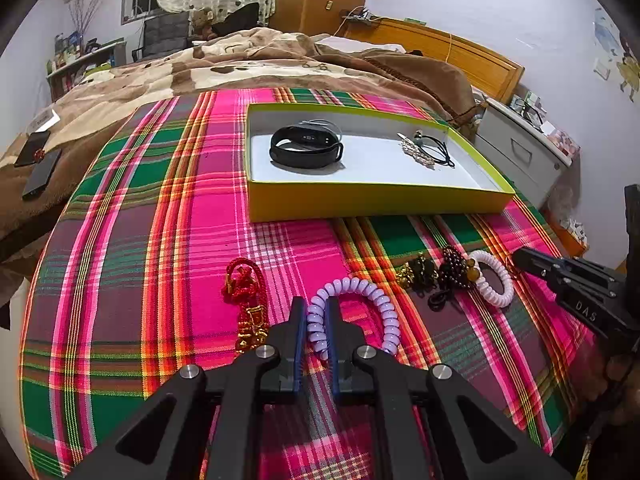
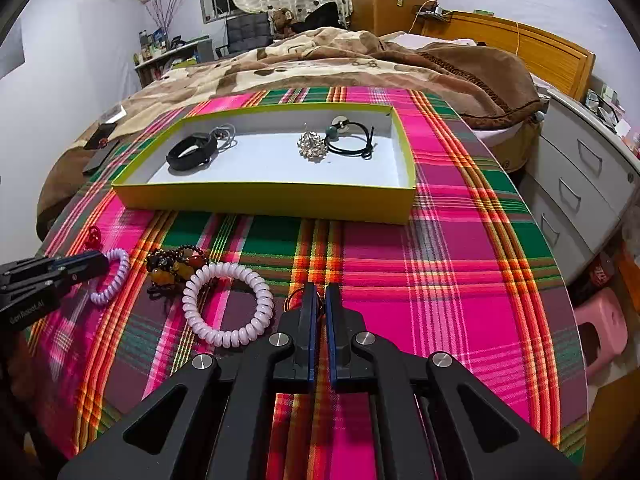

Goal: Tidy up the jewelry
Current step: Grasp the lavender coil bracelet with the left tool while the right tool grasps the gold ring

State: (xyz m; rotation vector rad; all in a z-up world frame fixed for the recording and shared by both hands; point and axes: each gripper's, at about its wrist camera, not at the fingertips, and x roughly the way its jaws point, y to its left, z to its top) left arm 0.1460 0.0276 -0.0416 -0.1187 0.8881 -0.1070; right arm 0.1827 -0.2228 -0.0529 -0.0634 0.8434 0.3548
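A: Anything inside the yellow box (image 1: 372,202)?

B: Inside the box, toward its left end, a black wristband (image 1: 306,148). Toward its right end, a silver cluster (image 1: 418,154) touching a black cord with a green bead (image 1: 438,146). Beneath the box, a pink, green and orange plaid cloth (image 1: 160,240).

A: And outside the box?

B: On the near side of the box, out on the cloth, a loose row of pieces. Off the box's left end, a red knotted cord with gold charms (image 1: 244,284). Nearer the box's middle, a purple coil bracelet (image 1: 360,284). Toward the box's right end, a dark bead bundle (image 2: 176,264) touching a white coil bracelet (image 2: 228,304).

A: State of the left gripper (image 1: 315,304)?

B: Nearly closed, pinching one side of the purple coil bracelet between blue pads, down at cloth level on the near side of the box. Rest of that coil lying on the cloth.

A: State of the right gripper (image 2: 321,290)?

B: Closed to a thin slit, tips down at the cloth, on the near side of the box past the white coil. Pinching a thin orange ring (image 2: 293,299), mostly hidden by the fingers. Too little of it visible to name.
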